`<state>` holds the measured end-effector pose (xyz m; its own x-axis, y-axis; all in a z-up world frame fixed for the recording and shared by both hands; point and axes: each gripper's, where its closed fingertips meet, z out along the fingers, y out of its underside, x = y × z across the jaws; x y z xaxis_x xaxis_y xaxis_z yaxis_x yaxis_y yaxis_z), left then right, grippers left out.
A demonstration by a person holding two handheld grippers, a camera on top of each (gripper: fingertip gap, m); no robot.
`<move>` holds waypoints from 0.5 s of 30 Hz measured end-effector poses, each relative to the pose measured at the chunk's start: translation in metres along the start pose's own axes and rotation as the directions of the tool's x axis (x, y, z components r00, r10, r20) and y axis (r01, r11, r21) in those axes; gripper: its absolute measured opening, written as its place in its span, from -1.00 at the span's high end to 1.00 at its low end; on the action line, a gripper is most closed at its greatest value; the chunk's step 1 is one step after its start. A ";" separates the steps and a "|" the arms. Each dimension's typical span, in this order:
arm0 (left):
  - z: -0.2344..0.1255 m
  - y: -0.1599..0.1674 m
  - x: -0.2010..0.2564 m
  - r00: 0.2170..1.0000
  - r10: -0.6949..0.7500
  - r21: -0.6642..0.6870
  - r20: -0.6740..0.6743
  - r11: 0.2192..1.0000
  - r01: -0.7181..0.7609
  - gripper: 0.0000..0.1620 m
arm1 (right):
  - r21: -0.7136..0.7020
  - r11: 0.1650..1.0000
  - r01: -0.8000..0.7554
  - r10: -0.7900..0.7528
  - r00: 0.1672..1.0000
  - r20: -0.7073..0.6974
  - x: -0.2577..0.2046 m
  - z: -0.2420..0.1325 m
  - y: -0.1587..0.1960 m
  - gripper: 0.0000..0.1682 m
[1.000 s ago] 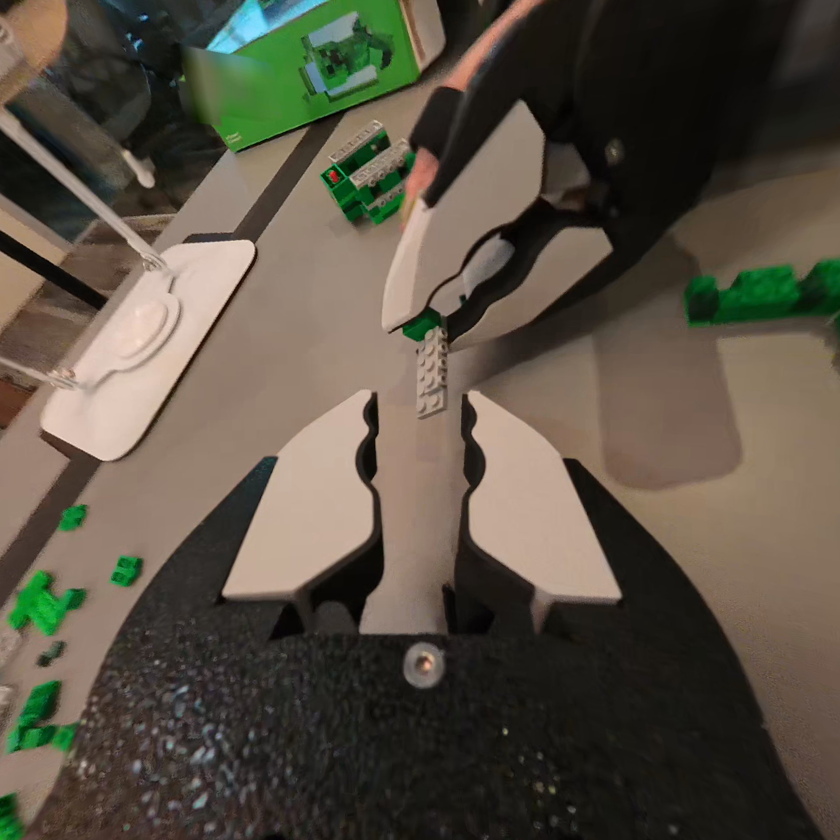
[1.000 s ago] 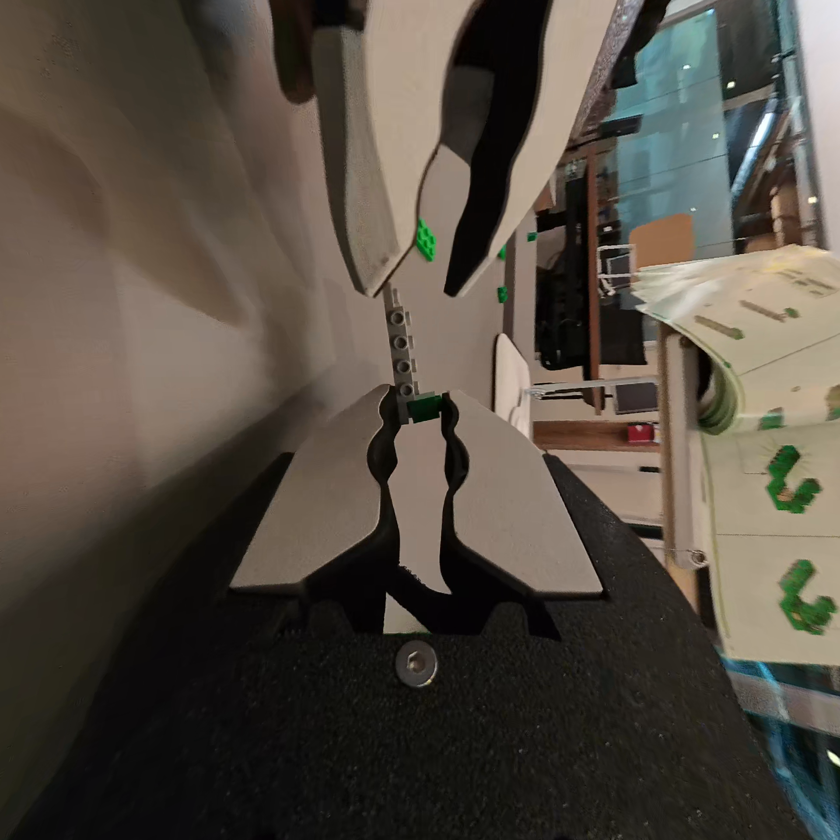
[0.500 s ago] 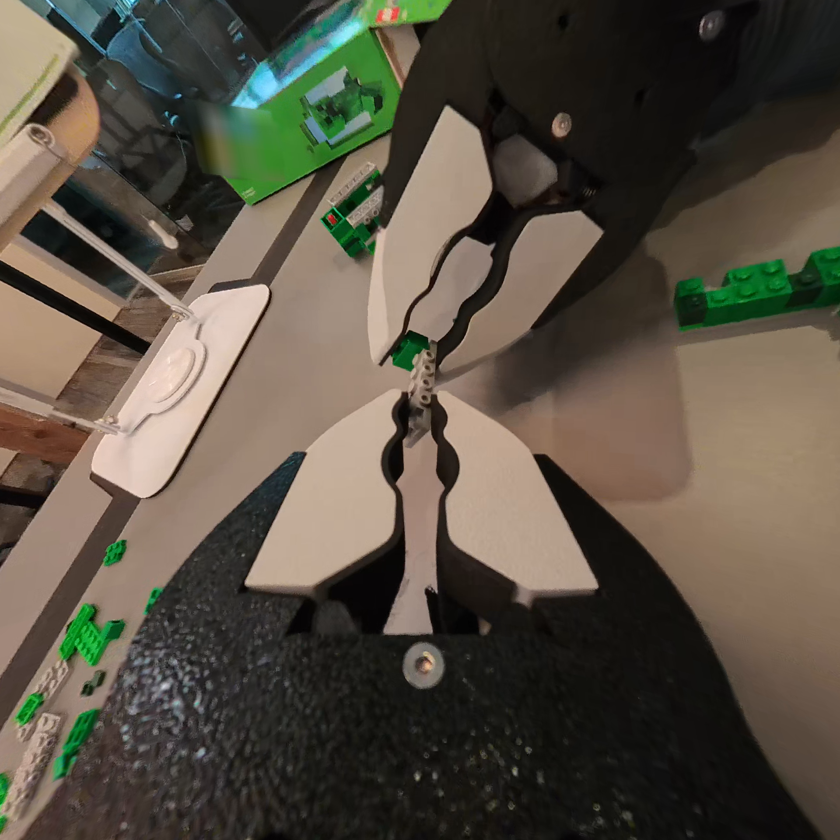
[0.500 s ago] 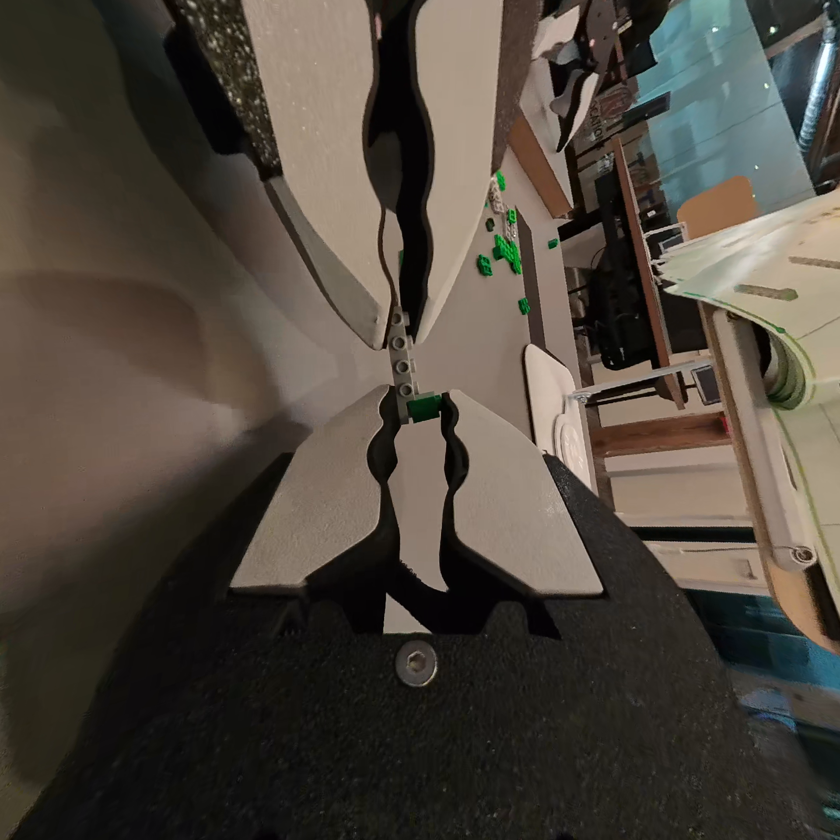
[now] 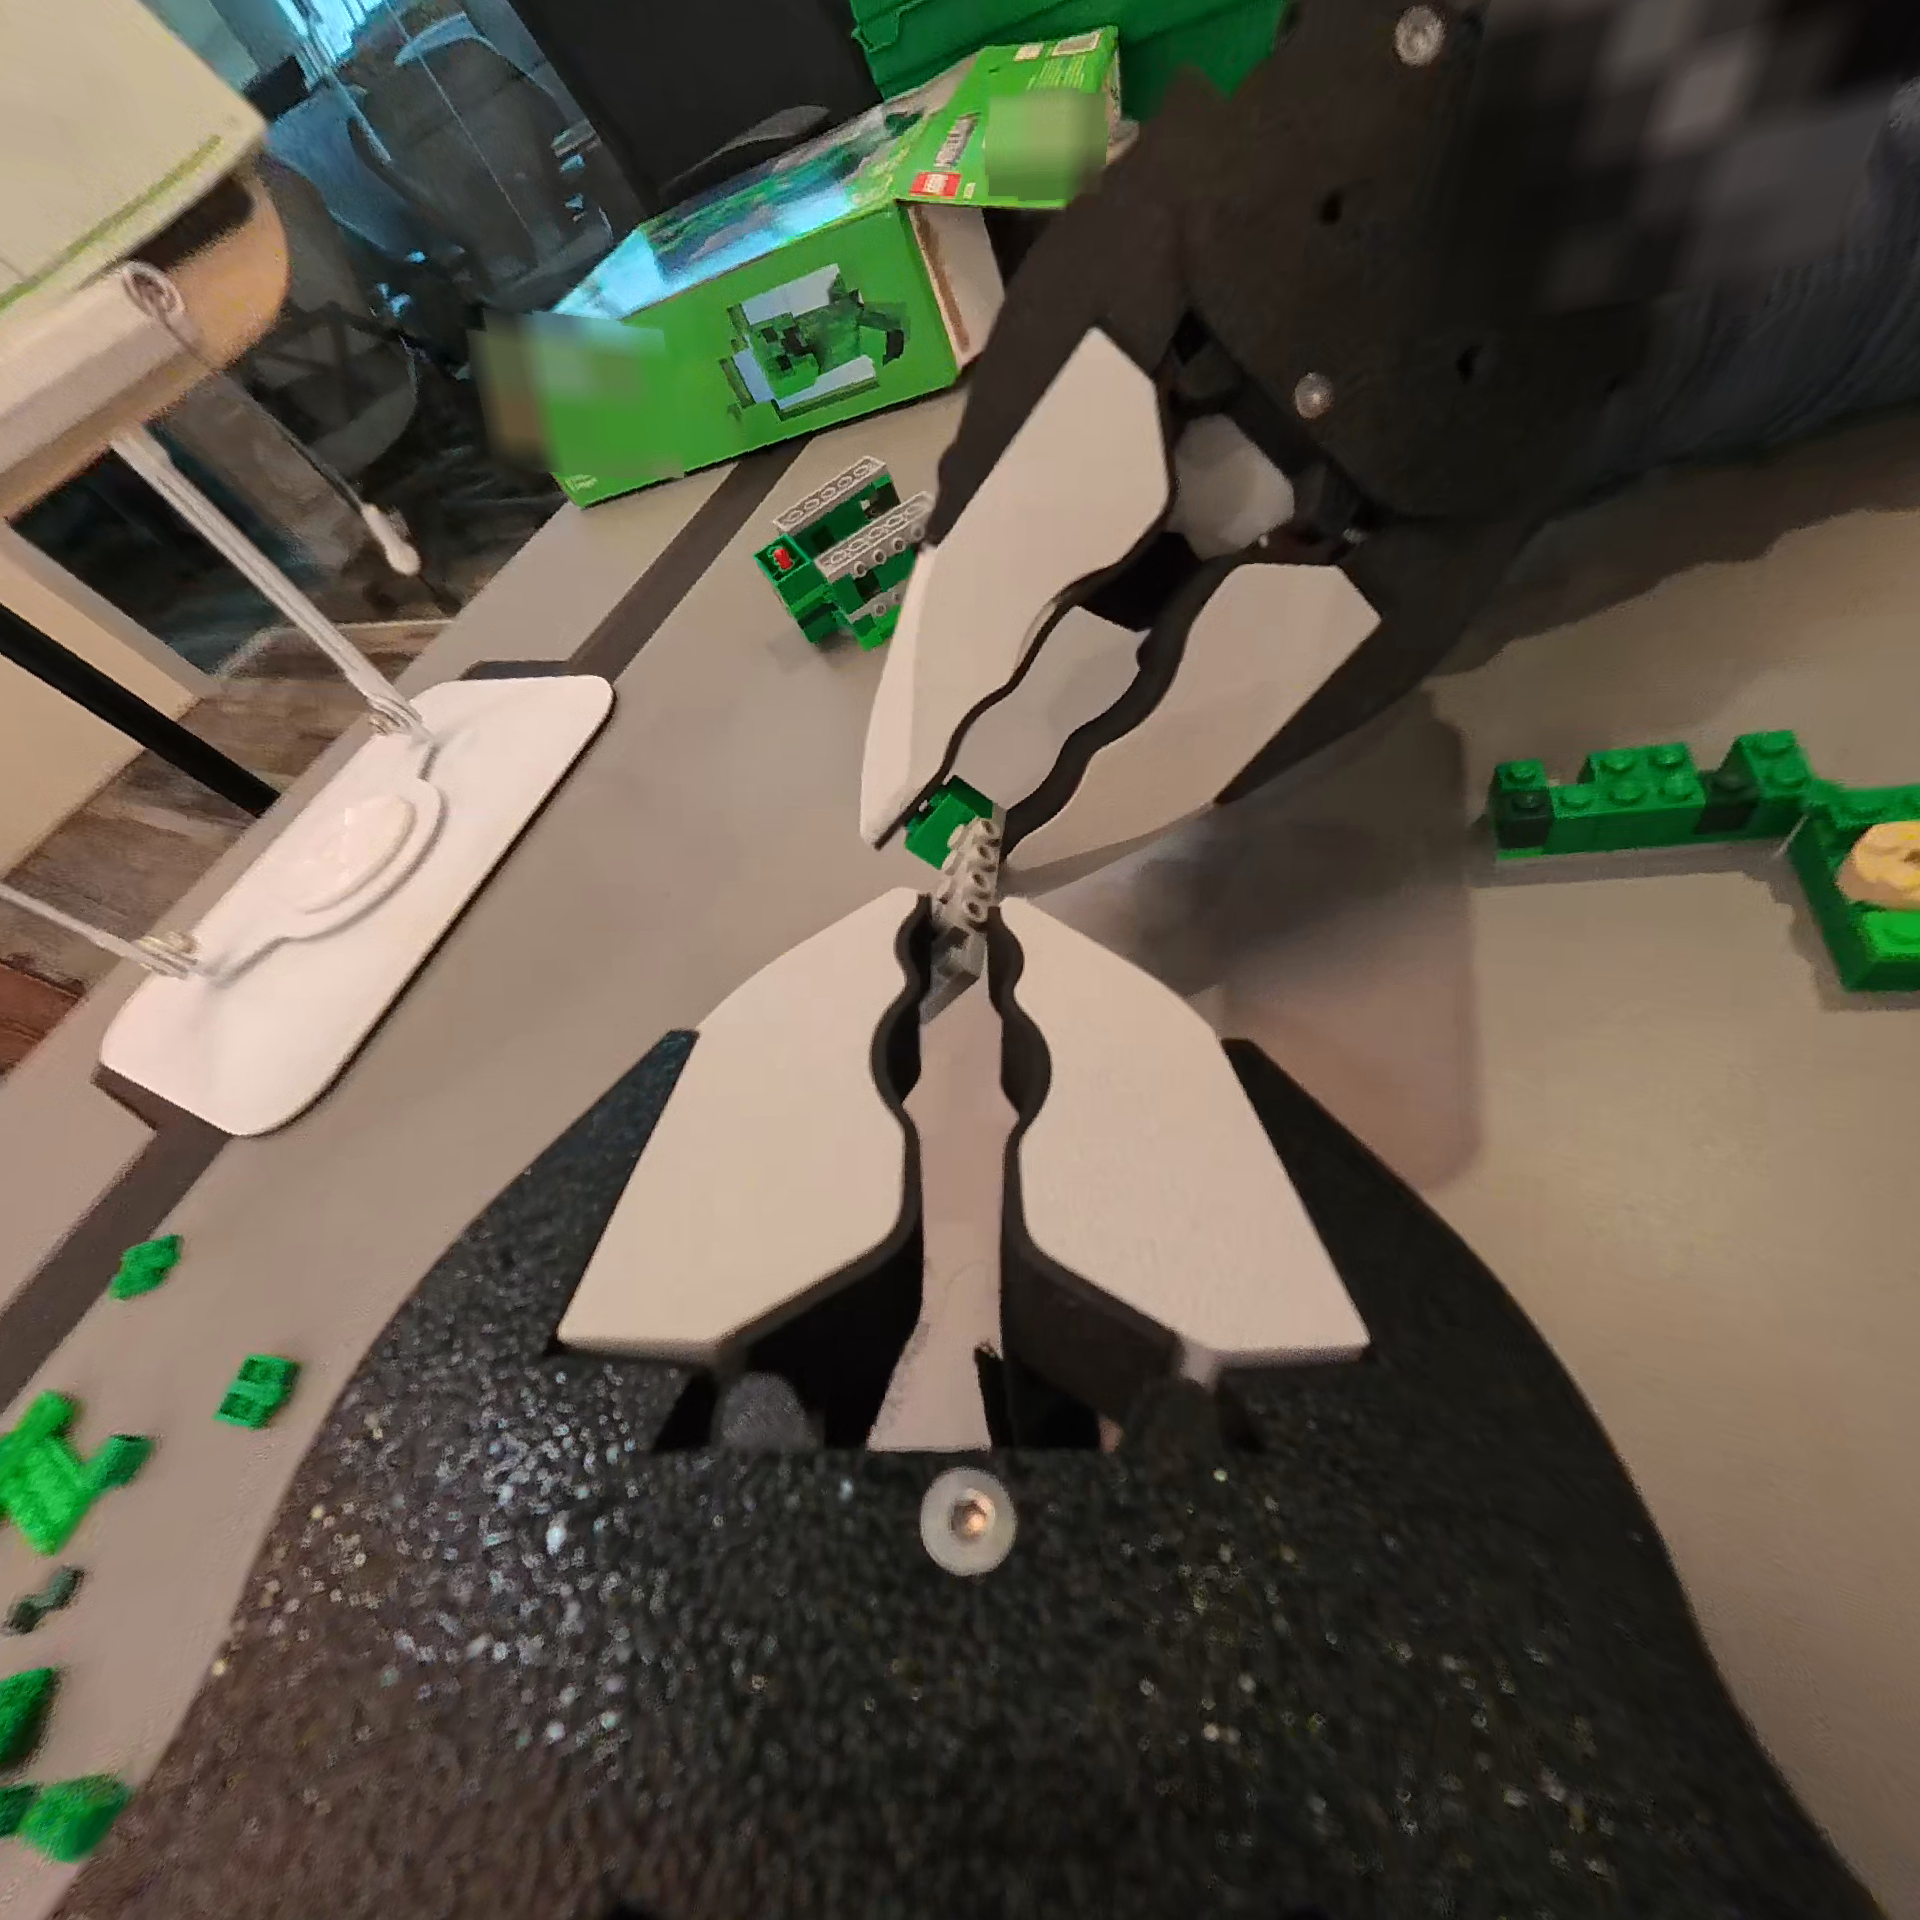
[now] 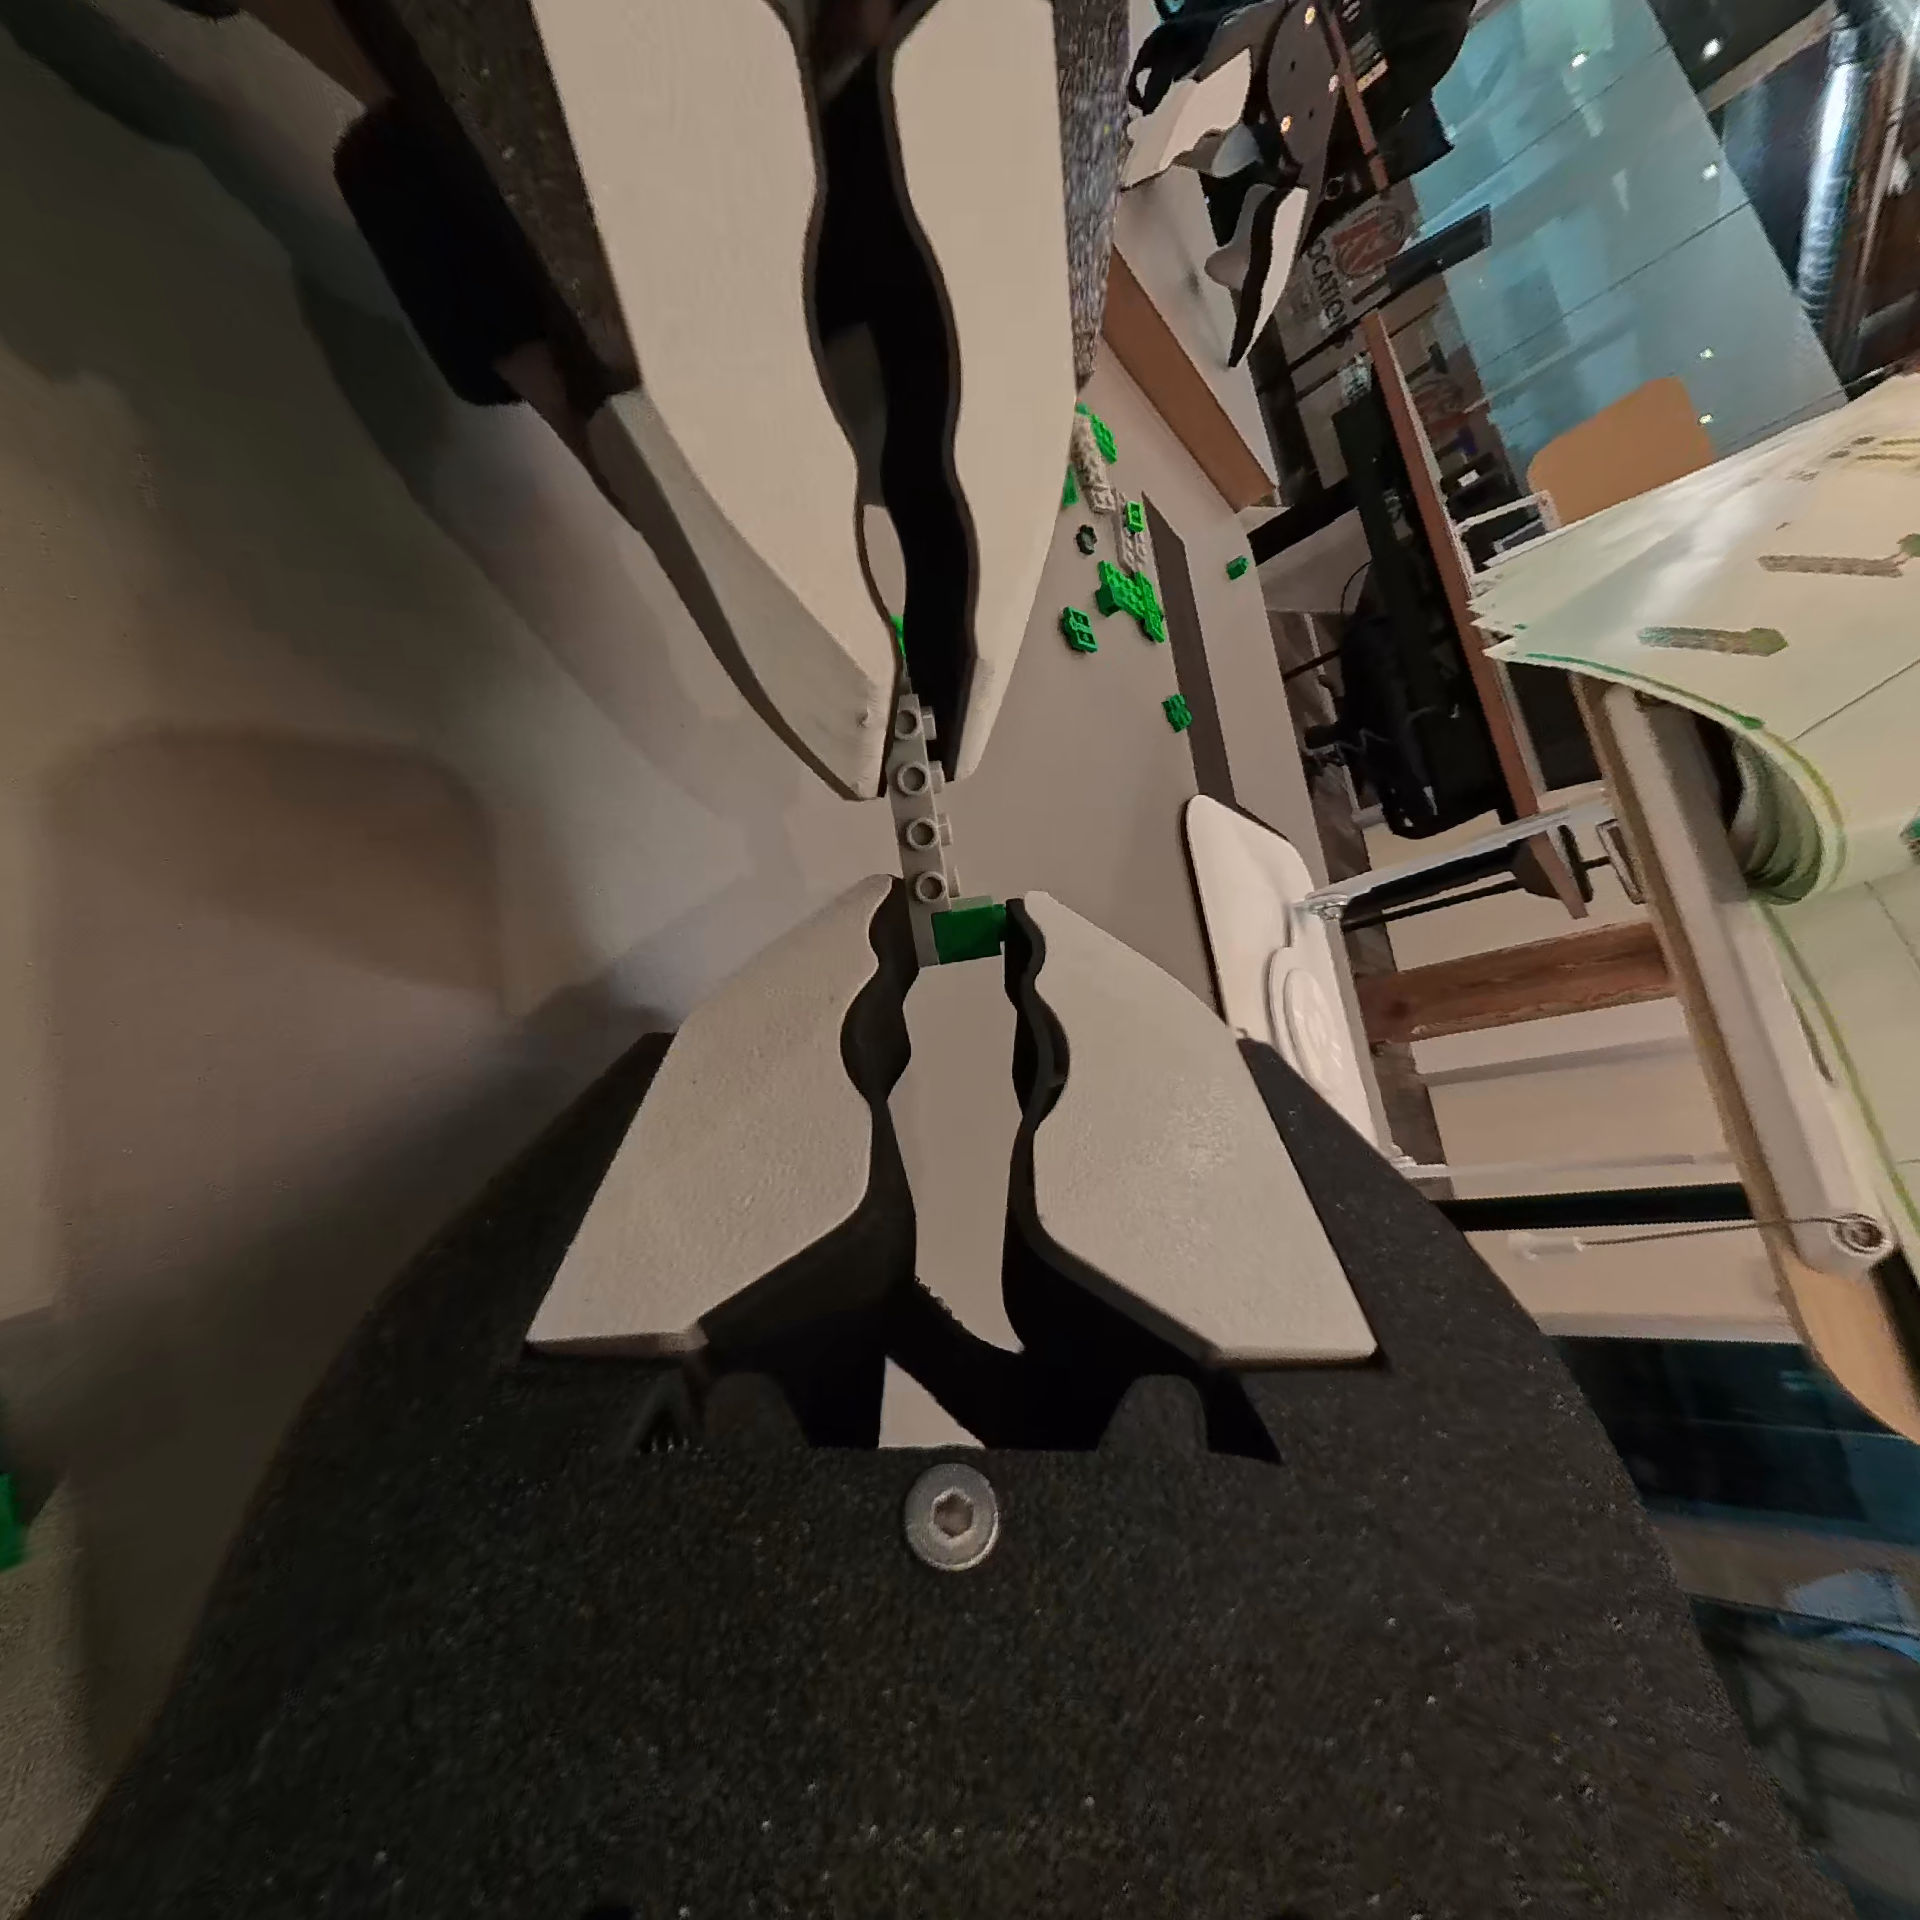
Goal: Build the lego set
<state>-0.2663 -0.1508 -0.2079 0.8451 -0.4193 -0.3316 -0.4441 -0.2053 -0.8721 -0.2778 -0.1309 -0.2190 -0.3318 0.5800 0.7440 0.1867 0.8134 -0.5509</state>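
L wrist: left tool (image 5: 954, 914) clenched on near end of grey plate (image 5: 961, 914); long axis runs straight ahead to right tool (image 5: 951, 821), which pinches far end w/ green brick (image 5: 945, 821), above tabletop (image 5: 727, 831). 1 s ago left was released, short of plate.

R wrist: right tool (image 6: 951, 920) grasping green brick (image 6: 968, 932) end; grey plate (image 6: 920, 821) spans to left tool (image 6: 920, 743). Gap betw. tools smaller vs earlier.

In the left wrist view, the studded plate (image 5: 964, 914) is held above the table (image 5: 675, 883). Behind it lies a small brick build (image 5: 847, 571), with the box (image 5: 748, 384) farther behind. A stand base (image 5: 343, 894) sits to its left; a brick wall (image 5: 1704, 805) to its right.
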 end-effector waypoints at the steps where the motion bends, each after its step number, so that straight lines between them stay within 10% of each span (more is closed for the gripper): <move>1: 0.000 -0.001 -0.001 0.999 -0.049 0.011 -0.013 0.999 0.049 0.87 | 0.011 1.000 0.018 -0.017 0.999 -0.028 0.002 0.000 -0.001 0.81; 15: -0.002 -0.004 -0.001 0.932 -0.326 0.058 -0.158 0.939 0.338 0.69 | -0.010 0.951 0.308 -0.298 0.909 -0.291 0.018 -0.007 -0.009 0.81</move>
<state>-0.2664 -0.1514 -0.2035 0.8853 -0.4640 0.0324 -0.1136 -0.2831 -0.9523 -0.2786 -0.1273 -0.1984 -0.0886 0.2980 0.9504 0.0849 0.9530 -0.2909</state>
